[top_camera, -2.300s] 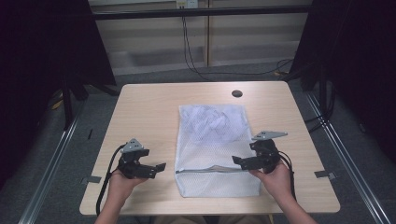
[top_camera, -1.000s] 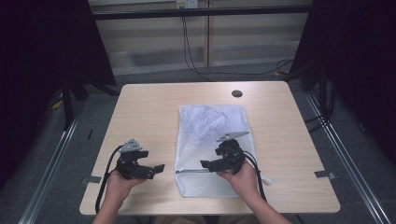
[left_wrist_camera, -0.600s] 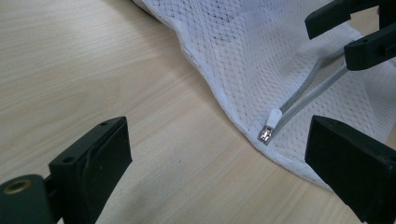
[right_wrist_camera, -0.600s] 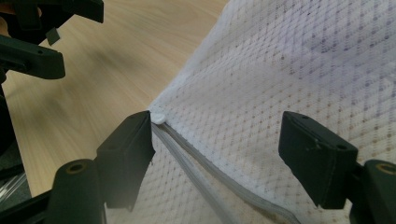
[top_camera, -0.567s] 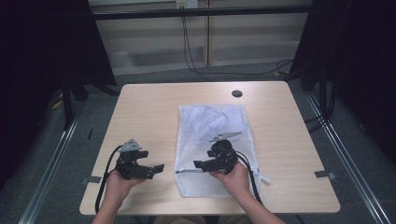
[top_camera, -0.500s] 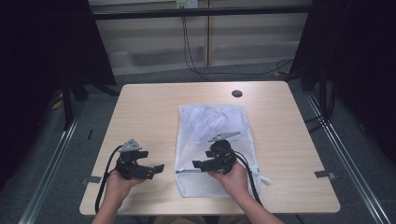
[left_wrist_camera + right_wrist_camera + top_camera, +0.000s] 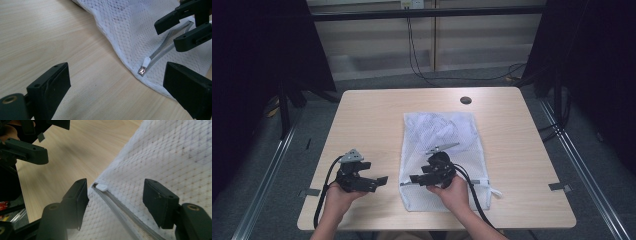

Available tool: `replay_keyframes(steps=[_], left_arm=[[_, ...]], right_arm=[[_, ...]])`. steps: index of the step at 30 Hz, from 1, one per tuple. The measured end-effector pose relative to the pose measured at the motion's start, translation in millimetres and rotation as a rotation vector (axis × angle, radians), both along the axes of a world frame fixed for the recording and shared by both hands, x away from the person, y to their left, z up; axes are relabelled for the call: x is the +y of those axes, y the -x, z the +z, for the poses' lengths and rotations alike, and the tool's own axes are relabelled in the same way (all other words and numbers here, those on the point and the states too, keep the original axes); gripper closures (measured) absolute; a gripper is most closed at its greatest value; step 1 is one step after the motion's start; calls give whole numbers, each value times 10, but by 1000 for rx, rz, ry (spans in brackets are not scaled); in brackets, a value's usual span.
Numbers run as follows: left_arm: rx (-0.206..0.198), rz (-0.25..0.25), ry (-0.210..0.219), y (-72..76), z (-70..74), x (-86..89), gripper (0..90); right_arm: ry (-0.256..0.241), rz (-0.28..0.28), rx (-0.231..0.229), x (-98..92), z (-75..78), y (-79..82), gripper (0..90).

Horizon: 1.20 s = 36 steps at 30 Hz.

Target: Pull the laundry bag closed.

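Because the mesh bag [image 7: 439, 155] lies flat along the middle of the surface [image 7: 362, 115], its zipper running across near the front edge, both grippers work low at that end. The right gripper [image 7: 417, 178] hovers over the bag's front left corner, jaws apart, and in the right gripper view the white zipper pull [image 7: 102, 187] sits just beyond the gap between them, at the closed end of the grey zipper [image 7: 125, 210]. That lineup suggests the pull is what it means to take, likely to draw it along the track and open the bag. The jaws do not touch the pull yet, as far as the blur near the tips allows.

The left gripper [image 7: 373, 182] rests just beside the bag's left edge, over bare wood, jaws wide apart and holding nothing. In its own view it faces the same corner and the pull [image 7: 145, 62], probably placed there to pin the mesh while the other gripper tugs. Something pale is bunched inside the bag toward the far edge; what it is cannot be told.
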State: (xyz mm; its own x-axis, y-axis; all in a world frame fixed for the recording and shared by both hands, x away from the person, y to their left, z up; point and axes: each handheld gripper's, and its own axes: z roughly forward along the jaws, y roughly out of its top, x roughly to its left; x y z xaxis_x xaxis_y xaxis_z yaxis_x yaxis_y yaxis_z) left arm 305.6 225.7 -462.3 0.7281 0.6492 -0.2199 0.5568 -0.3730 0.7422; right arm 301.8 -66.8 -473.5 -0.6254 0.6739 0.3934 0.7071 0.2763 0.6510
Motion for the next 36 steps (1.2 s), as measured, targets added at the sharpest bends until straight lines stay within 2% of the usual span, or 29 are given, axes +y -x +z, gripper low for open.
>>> replay_keyframes(steps=[8,11,14,18,30,34,36], left_arm=[[3,2,-3,0,0,6,74],[4,2,-4,-2,0,8,75],[6,3,-6,-4,0,9,76],[10,3,-5,-3,-5,4,77],[11,1,-2,-3,-6,4,77],[11,0,-2,-6,-11,2,77],[9,-1,-13,-7,-12,1,77]], right_arm=[[-17,1,24,51,-33,-28,406],[-26,2,43,80,-50,-34,449],[-14,1,46,106,-59,-28,471],[-22,17,53,152,-84,-29,517],[-27,40,77,258,-126,-32,581],[-4,27,94,301,-147,-33,588],[-14,25,93,312,-156,-38,599]])
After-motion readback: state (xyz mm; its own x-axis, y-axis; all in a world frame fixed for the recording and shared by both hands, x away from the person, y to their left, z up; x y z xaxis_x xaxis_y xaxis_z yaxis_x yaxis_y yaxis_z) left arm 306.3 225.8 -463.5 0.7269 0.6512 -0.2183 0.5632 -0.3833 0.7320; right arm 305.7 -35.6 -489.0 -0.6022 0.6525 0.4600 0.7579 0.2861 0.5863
